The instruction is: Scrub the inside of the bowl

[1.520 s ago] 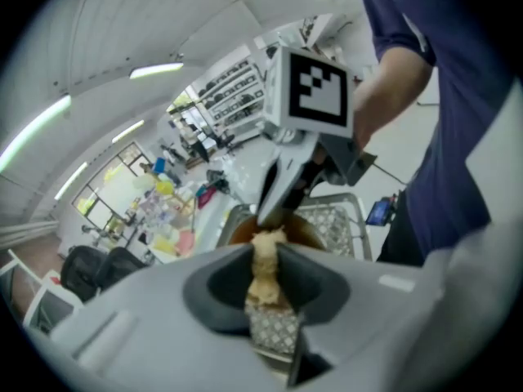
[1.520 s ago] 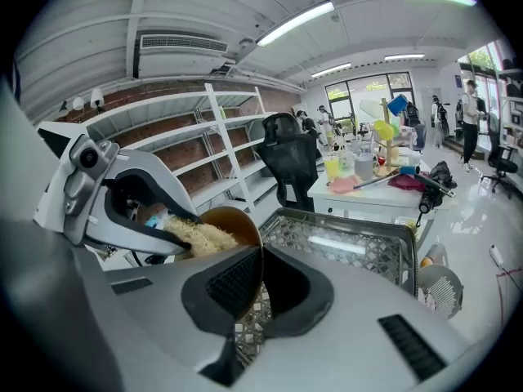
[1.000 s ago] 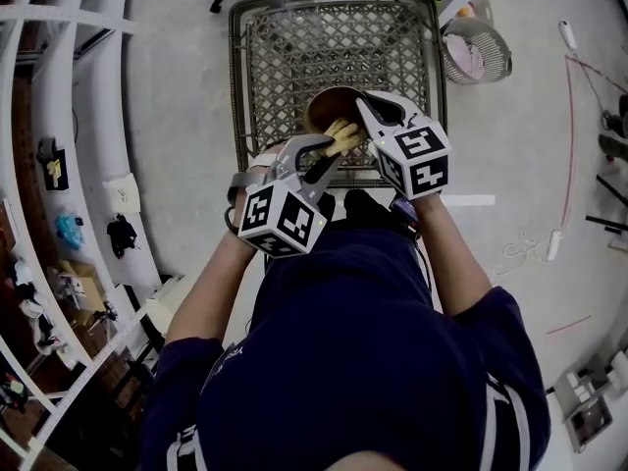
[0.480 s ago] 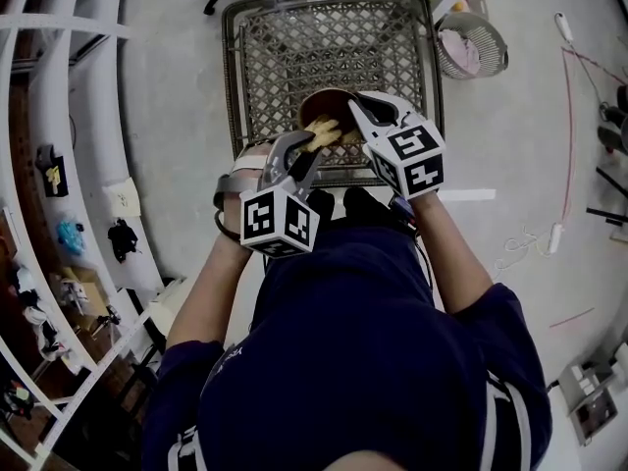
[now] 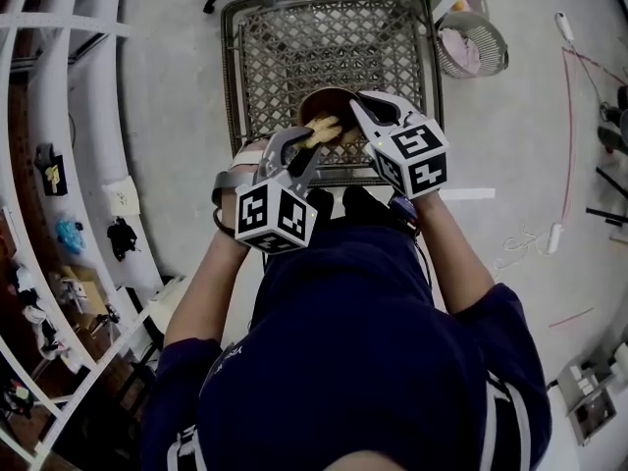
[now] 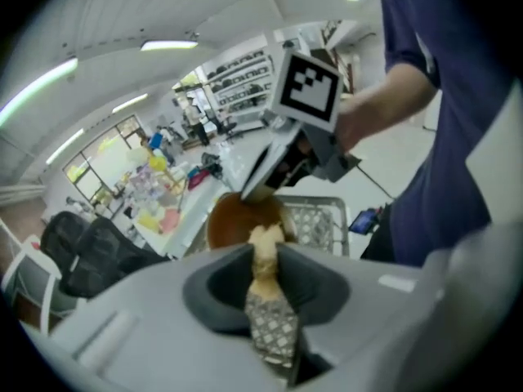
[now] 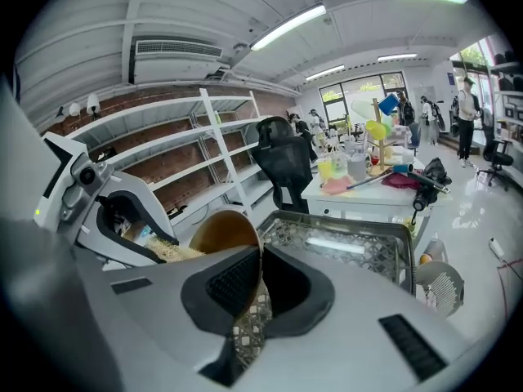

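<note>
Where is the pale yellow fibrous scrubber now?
Head view, centre: the yellow scrubber sits clamped in the left gripper, against the round brown bowl the right gripper holds over the mesh basket.

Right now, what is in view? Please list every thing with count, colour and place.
bowl: one, brown, over the wire crate, rim in right jaws
scrub pad: one, tan, in left jaws, reaching into the bowl
wire crate: one, grey, before the person
round basket: one, grey, pink cloth inside, right of the crate
shelving: one rack, white, far left
left gripper: one, grey, shut on scrub pad
right gripper: one, grey, shut on bowl rim
</note>
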Demonstrator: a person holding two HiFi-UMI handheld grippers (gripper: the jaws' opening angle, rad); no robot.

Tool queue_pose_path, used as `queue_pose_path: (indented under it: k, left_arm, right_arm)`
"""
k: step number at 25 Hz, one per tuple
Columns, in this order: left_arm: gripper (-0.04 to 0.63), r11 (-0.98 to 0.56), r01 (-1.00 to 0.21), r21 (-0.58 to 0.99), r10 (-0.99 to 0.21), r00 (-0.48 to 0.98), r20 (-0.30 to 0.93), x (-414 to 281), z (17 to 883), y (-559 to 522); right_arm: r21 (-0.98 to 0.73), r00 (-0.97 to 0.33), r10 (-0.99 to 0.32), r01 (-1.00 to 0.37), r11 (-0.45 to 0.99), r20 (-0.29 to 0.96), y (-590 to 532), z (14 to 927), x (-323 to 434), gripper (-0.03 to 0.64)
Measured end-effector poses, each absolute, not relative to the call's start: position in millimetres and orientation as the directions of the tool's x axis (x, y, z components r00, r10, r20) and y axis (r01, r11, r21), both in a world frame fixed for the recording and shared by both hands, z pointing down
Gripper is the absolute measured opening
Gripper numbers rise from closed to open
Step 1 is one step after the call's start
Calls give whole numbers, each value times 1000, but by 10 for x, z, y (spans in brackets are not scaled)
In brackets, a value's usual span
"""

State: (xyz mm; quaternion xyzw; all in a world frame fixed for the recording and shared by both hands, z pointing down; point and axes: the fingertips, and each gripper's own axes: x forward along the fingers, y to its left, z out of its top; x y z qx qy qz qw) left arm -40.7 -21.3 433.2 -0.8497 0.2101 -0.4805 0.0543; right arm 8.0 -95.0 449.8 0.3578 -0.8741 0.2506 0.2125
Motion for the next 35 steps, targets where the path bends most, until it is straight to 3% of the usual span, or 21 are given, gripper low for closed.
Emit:
queue_pose_path:
  k: [9, 18, 35]
  left_arm:
    - [75, -898, -433, -78, -347, 588, 731, -175, 4242, -277]
    - [75, -841, -504, -196, -477, 520, 709, -472, 3982, -636]
    - [75, -848, -483, -218, -476, 516, 712, -427, 4035, -599]
  right_arm:
    - [-309, -669, -498, -718, 623, 551, -879, 4531, 23, 15]
    - [-292, -659, -508, -726, 622, 555, -900, 4515, 87, 15]
    - [-276, -669, -495, -709, 649, 554, -891, 4481, -22, 15]
